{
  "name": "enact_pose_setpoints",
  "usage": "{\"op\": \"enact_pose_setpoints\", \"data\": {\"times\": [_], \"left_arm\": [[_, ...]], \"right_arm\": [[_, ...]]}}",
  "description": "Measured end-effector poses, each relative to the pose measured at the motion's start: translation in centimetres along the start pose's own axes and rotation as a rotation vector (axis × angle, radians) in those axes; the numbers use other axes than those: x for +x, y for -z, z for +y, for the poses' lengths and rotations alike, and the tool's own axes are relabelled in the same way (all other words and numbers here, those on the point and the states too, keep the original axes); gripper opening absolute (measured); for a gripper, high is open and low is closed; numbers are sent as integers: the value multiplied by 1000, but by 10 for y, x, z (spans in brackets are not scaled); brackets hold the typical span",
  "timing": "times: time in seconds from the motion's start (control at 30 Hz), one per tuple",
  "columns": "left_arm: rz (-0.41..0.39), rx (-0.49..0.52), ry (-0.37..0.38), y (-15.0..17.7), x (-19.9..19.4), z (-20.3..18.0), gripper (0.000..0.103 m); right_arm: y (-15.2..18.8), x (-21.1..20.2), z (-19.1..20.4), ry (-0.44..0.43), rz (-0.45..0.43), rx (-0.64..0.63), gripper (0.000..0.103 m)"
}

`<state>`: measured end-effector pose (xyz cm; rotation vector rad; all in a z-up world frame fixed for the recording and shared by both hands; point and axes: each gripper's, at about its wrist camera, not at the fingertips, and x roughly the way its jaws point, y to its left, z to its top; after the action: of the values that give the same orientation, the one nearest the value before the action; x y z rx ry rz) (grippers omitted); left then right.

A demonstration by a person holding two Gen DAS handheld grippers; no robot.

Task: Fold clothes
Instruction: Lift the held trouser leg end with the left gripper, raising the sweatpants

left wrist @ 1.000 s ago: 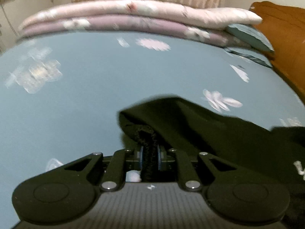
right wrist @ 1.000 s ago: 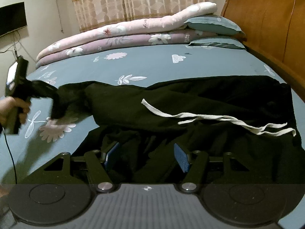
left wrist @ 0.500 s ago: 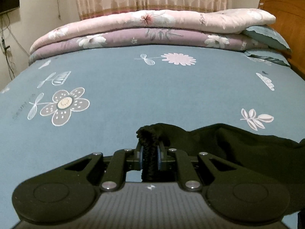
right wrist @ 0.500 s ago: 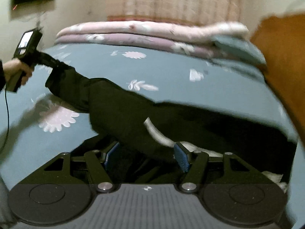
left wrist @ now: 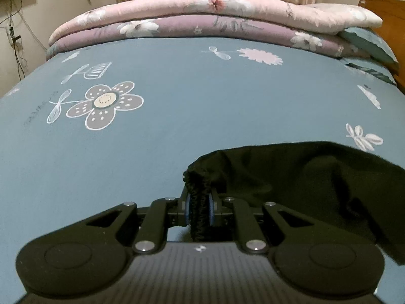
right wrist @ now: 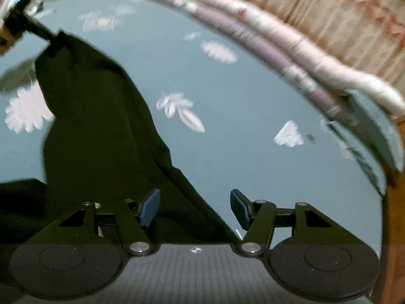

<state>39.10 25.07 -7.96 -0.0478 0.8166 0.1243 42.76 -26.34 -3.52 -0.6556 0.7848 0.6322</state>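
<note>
I see 1 black garment [left wrist: 291,177] on bed [left wrist: 177,139]; L gripper [left wrist: 200,210] clamps its cuff, R gripper [right wrist: 195,209] jaws apart, closing, nothing pinched; 2 quilts [left wrist: 202,12] at far edge.

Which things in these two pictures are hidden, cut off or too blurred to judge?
- Black garment: left wrist view, its right part runs past the frame edge; what kind of garment cannot be told.
- Cuff in the left gripper: its lower end hides behind the gripper body.
- Right gripper: right wrist view is motion-blurred; whether the open pads touch the cloth is unclear.
- Folded quilts: smeared by blur, pattern unreadable.
</note>
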Motion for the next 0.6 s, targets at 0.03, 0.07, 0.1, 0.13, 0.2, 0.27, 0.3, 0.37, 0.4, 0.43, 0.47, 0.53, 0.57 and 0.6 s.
{"op": "enact_pose_setpoints", "data": {"times": [0.03, 0.07, 0.1, 0.13, 0.2, 0.27, 0.3, 0.37, 0.4, 0.43, 0.47, 0.53, 0.57, 0.6], "left_arm": [[1, -2, 7, 0, 0, 1, 11], [2, -5, 14, 0, 0, 3, 11], [3, -9, 21, 1, 0, 4, 11], [5, -15, 29, 0, 1, 5, 11], [7, -18, 37, 0, 3, 7, 11], [9, -15, 34, 0, 5, 8, 11], [0, -12, 20, -1, 5, 7, 11], [-23, -4, -14, -4, 4, 6, 10], [-35, 0, -31, -6, 3, 6, 10], [-46, 4, -48, -7, 2, 5, 10], [-57, 0, -60, -11, 2, 7, 10], [-77, -9, -84, -23, 2, 14, 10], [-83, -9, -100, -31, 4, 17, 10], [-88, -8, -116, -39, 7, 20, 10]], "right_arm": [[-1, 11, -4, -28, 18, -5, 64], [-2, 22, -8, -57, 35, -9, 64], [-1, 32, -10, -81, 44, -13, 64], [0, 38, -12, -105, 61, -13, 64], [3, 51, -14, -155, 98, -12, 48], [4, 58, -15, -167, 114, -9, 7], [4, 57, -14, -150, 108, -6, 4], [4, 56, -11, -115, 98, -1, 3], [3, 53, -11, -95, 84, 11, 3], [1, 51, -12, -73, 70, 21, 3], [-2, 48, -12, -50, 56, 26, 3], [-9, 44, -14, -9, 40, 35, 3], [-13, 43, -17, 6, 31, 38, 3], [-18, 44, -20, 20, 18, 43, 3]]}}
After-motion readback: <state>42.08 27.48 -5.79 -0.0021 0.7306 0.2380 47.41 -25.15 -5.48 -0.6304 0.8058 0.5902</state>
